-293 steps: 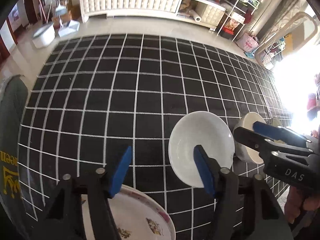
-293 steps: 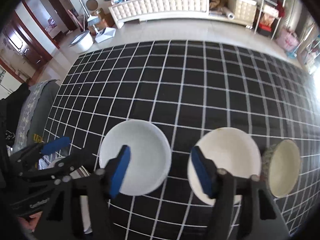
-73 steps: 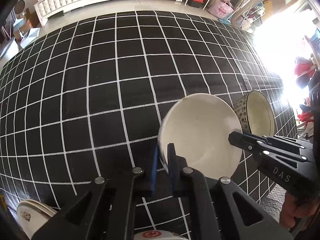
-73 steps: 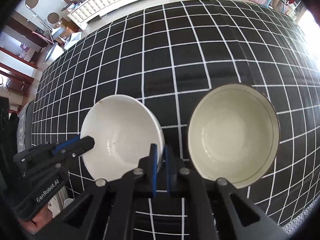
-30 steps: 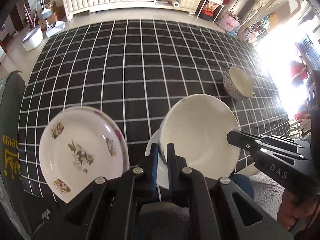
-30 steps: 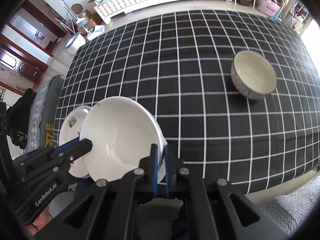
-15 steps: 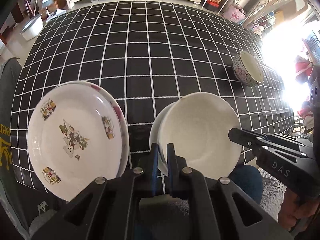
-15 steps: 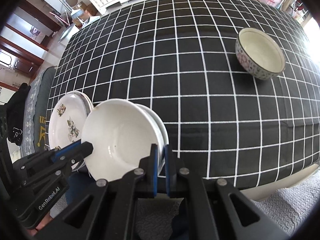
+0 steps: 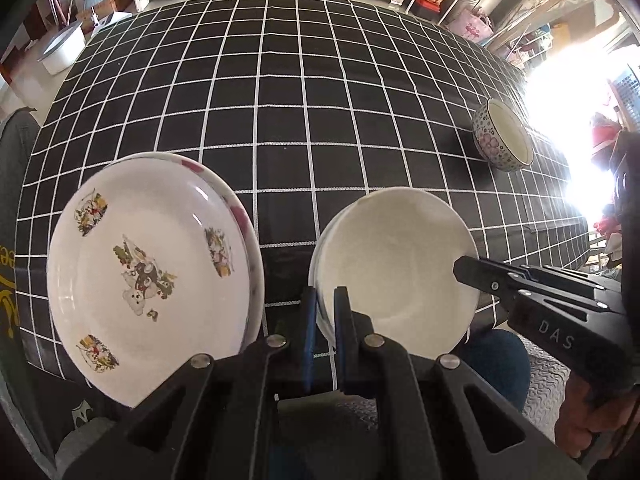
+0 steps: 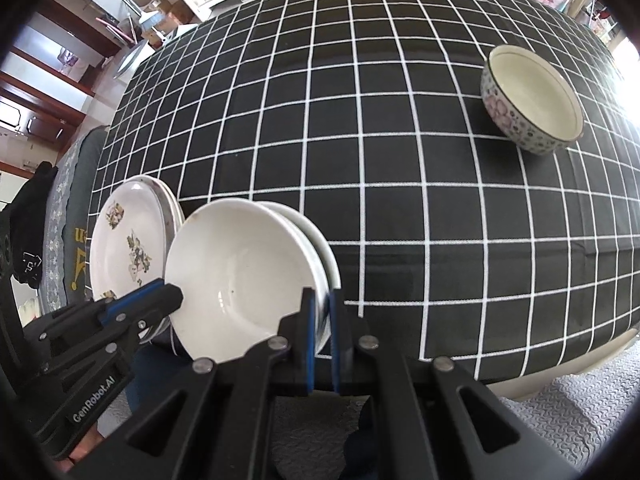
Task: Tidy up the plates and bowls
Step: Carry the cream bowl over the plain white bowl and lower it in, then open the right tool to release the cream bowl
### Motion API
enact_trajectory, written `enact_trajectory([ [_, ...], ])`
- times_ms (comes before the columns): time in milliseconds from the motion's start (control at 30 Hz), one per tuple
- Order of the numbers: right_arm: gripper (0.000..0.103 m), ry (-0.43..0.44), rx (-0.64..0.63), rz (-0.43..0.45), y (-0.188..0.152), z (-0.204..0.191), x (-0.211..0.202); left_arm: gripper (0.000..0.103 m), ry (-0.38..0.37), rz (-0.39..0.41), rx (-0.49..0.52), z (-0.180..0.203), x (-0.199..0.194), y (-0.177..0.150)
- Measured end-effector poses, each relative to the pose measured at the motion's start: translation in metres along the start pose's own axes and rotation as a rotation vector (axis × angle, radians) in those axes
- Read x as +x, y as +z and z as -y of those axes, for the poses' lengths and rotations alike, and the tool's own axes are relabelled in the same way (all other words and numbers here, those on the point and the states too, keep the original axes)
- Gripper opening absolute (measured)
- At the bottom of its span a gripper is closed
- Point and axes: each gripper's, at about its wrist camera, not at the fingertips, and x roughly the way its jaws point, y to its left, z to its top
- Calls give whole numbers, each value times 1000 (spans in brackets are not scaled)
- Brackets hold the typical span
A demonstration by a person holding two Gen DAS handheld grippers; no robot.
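Gripping the white bowl from both sides: left gripper fingers clamped on its near-left rim, right gripper fingers clamped on its near-right rim. Bowl sits over the near edge of the checked worktop, above at least one more white dish; whether it rests on that dish or hangs clear cannot be told. Left of it, a decorated plate lies on another plate, of which only a red-marked rim shows. Patterned bowl stands well apart at far right. Glare washes out the right edge in the left wrist view.
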Motion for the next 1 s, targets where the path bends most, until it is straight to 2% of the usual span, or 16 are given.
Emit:
enact_trajectory([
  [400,9,-6,-7,-8,3,1,3,7,5,-1,16,4,4,2],
  [567,9,-12,-18,6,1,0,-1,7,-18,-2,14,2,6,0],
  [800,10,-43,-45,41,0,-4,-10,7,-10,28,8,-1,-6,-3],
  [867,10,-48,-48,52,-1,-5,-14,14,-11,41,8,-1,-12,-3],
  [1000,10,-47,-61,85,-2,-6,-28,18,-22,75,4,0,-28,-2],
])
